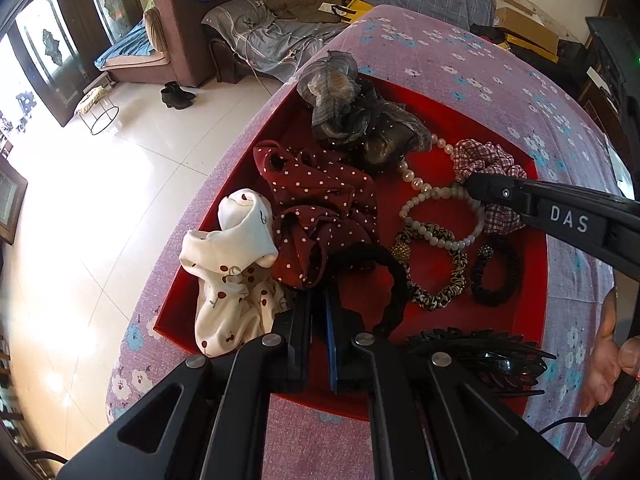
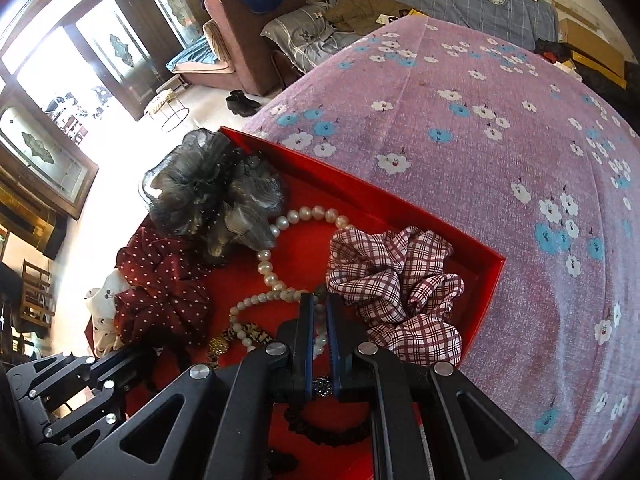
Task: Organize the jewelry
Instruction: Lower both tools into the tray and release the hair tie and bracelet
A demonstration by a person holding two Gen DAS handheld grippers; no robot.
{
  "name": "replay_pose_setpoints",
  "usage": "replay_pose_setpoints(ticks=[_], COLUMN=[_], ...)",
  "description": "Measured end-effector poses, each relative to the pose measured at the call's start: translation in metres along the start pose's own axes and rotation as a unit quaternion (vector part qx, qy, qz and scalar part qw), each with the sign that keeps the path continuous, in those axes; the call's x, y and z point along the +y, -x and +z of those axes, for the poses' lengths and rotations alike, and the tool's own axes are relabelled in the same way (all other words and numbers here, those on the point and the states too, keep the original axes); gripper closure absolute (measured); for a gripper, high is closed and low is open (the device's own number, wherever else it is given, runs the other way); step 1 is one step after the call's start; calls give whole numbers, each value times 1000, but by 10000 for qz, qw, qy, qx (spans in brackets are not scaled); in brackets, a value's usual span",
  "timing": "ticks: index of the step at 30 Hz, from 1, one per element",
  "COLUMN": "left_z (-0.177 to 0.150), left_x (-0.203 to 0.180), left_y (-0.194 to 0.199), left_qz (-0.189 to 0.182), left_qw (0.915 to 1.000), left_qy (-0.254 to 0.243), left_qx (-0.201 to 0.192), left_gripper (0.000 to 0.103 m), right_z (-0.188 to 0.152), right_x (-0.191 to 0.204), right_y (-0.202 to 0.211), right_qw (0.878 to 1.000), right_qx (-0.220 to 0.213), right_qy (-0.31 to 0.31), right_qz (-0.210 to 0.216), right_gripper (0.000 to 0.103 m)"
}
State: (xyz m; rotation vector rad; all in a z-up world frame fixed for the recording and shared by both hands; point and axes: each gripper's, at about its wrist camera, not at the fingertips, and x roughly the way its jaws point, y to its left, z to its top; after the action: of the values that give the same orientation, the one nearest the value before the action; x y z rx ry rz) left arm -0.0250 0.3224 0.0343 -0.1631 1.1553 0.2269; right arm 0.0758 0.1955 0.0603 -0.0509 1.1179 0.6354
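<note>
A red tray (image 1: 532, 240) on the floral tablecloth holds scrunchies, hair ties and bead strings. My left gripper (image 1: 320, 296) is shut on a black hair band (image 1: 394, 280) at the tray's near side. My right gripper (image 2: 318, 300) is nearly shut around the pale bead bracelet (image 1: 436, 236), next to the plaid scrunchie (image 2: 400, 280); its tip shows in the left wrist view (image 1: 474, 188). A pearl string (image 2: 272, 256), a grey gauze scrunchie (image 2: 212, 192), a dark red dotted scrunchie (image 1: 320, 208) and a white cherry-print scrunchie (image 1: 232, 280) lie in the tray.
A leopard-print hair tie (image 1: 440, 272), a black hair tie (image 1: 496, 276) and a black claw clip (image 1: 480, 352) lie at the tray's near right. The purple floral tablecloth (image 2: 480, 140) spreads right of the tray. Table edge and tiled floor are left; a sofa stands behind.
</note>
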Motion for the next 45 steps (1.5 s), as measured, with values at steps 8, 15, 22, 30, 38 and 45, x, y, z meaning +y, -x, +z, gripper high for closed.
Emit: replay_pose_setpoints(ticks=[8, 15, 22, 30, 38, 45], left_z=[1, -1, -2, -2, -4, -11], left_x=[3, 5, 5, 3, -1, -6], left_y=[3, 4, 4, 0, -5, -7], left_qz=[-97, -183, -267, -300, -344, -577], left_qw=[9999, 9998, 9996, 9995, 9993, 9982], left_qy=[35, 43, 18, -87, -96, -88], left_qx=[-7, 23, 37, 75, 91, 124], left_gripper=[97, 96, 96, 96, 96, 97], right_z=[0, 0, -10, -35, -48, -48], right_x=[3, 7, 8, -10, -17, -17], right_y=[8, 27, 44, 58, 56, 65], right_qw=[9999, 9993, 9988, 9966, 9957, 9948], right_qx=[-109, -289, -440, -520, -415, -557], right_qy=[-69, -172, -202, -590, -735, -757], right_qz=[104, 185, 12, -258, -386, -404], right_gripper=[73, 73, 73, 73, 73, 73])
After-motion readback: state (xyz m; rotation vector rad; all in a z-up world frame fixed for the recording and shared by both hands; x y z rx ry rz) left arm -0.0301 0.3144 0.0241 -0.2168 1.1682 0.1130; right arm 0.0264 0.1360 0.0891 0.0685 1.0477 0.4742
